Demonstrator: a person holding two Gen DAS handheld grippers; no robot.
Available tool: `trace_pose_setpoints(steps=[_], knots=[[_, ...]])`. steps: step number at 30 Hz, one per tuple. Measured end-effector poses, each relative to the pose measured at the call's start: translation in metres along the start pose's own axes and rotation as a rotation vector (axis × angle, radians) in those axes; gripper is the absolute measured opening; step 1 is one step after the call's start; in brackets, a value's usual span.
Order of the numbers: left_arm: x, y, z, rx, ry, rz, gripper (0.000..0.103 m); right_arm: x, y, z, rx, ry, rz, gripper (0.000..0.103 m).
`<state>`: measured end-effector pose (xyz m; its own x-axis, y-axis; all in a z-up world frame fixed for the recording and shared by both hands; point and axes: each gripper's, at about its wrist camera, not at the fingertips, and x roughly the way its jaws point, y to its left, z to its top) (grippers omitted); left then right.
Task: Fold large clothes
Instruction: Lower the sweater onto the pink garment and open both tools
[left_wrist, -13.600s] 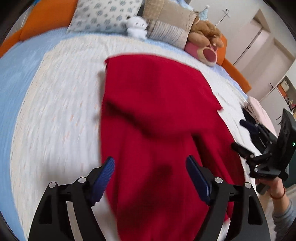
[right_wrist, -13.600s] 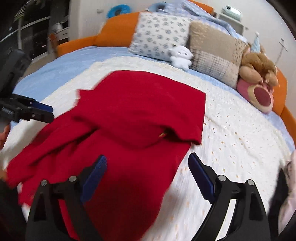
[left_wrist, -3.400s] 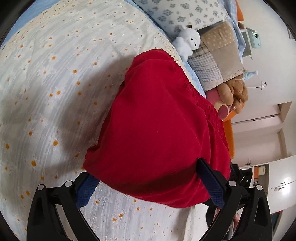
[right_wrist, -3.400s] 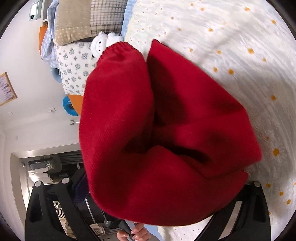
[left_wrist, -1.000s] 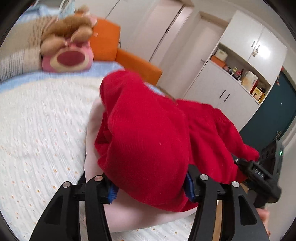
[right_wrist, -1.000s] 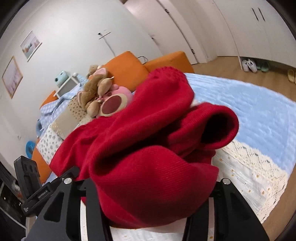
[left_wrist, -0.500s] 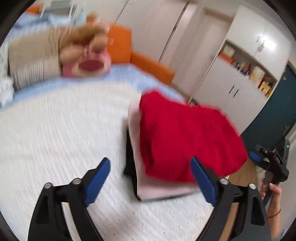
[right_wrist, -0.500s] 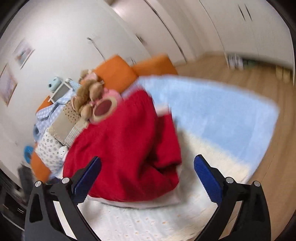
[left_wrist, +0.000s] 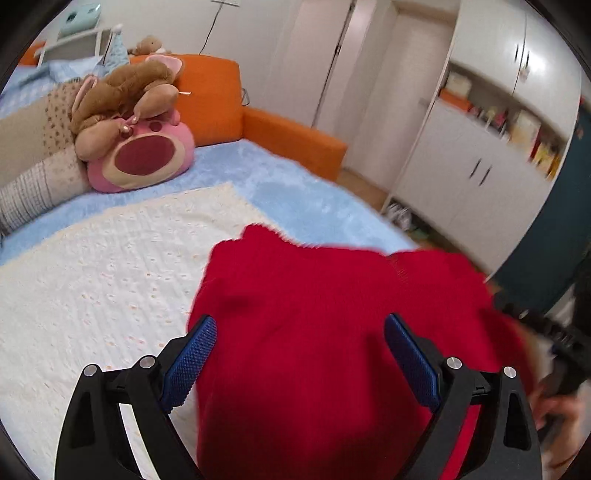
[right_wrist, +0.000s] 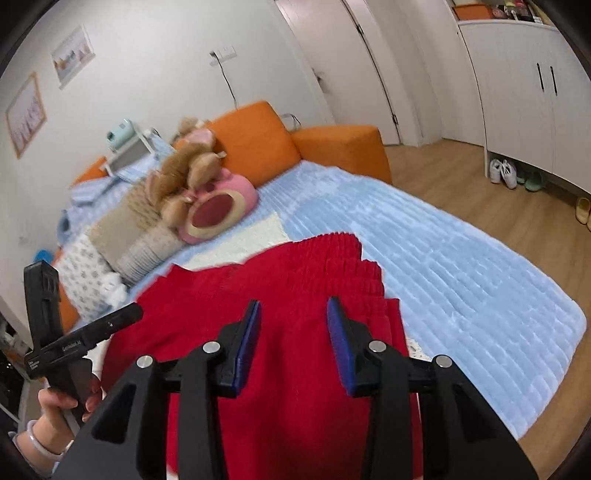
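The folded red garment (left_wrist: 314, 332) lies at the near corner of the bed, also in the right wrist view (right_wrist: 295, 295). My left gripper (left_wrist: 299, 354) is wide open just above it, holding nothing. My right gripper (right_wrist: 293, 332) hovers over the garment with its jaws partly open and empty. The left gripper also shows at the left of the right wrist view (right_wrist: 85, 339), held by a hand. The right gripper appears blurred at the right edge of the left wrist view (left_wrist: 554, 336).
A cream bedspread (left_wrist: 92, 277) covers a blue quilt (right_wrist: 461, 277). A pink plush cushion (left_wrist: 140, 155) with a brown plush toy (left_wrist: 125, 88) and pillows sit by the orange headboard (left_wrist: 210, 99). White cabinets (right_wrist: 524, 88), shoes (right_wrist: 504, 173) and wooden floor lie beyond the bed.
Both grippers let go of the red garment, which now lies on the pile at the bed corner. Both have moved closer over it. The right jaws have narrowed since half a second ago.
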<state>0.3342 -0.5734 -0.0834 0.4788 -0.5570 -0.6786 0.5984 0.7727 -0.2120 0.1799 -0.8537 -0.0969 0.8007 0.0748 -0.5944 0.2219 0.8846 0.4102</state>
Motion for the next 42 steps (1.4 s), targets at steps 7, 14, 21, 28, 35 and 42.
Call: trace_pose_setpoints(steps=[7, 14, 21, 28, 35, 42], knots=[[0.041, 0.018, -0.017, -0.004, 0.026, -0.023, 0.094, 0.056, -0.030, -0.028, 0.074, 0.038, 0.028, 0.031], [0.037, 0.007, -0.012, 0.022, 0.029, 0.017, 0.094, 0.056, -0.023, -0.022, 0.056, 0.087, -0.026, 0.033], [-0.057, 0.010, -0.035, -0.013, -0.136, -0.053, 0.094, -0.057, 0.032, -0.038, -0.113, -0.126, 0.060, 0.069], [-0.050, 0.005, -0.092, 0.006, -0.098, -0.004, 0.094, -0.047, 0.033, -0.112, -0.126, -0.087, 0.010, 0.040], [-0.041, 0.005, -0.097, -0.001, -0.093, 0.021, 0.097, -0.024, 0.041, -0.120, -0.132, -0.076, -0.090, 0.041], [-0.059, -0.001, -0.103, 0.008, -0.085, 0.069, 0.098, -0.033, 0.059, -0.121, -0.191, -0.067, -0.148, 0.050]])
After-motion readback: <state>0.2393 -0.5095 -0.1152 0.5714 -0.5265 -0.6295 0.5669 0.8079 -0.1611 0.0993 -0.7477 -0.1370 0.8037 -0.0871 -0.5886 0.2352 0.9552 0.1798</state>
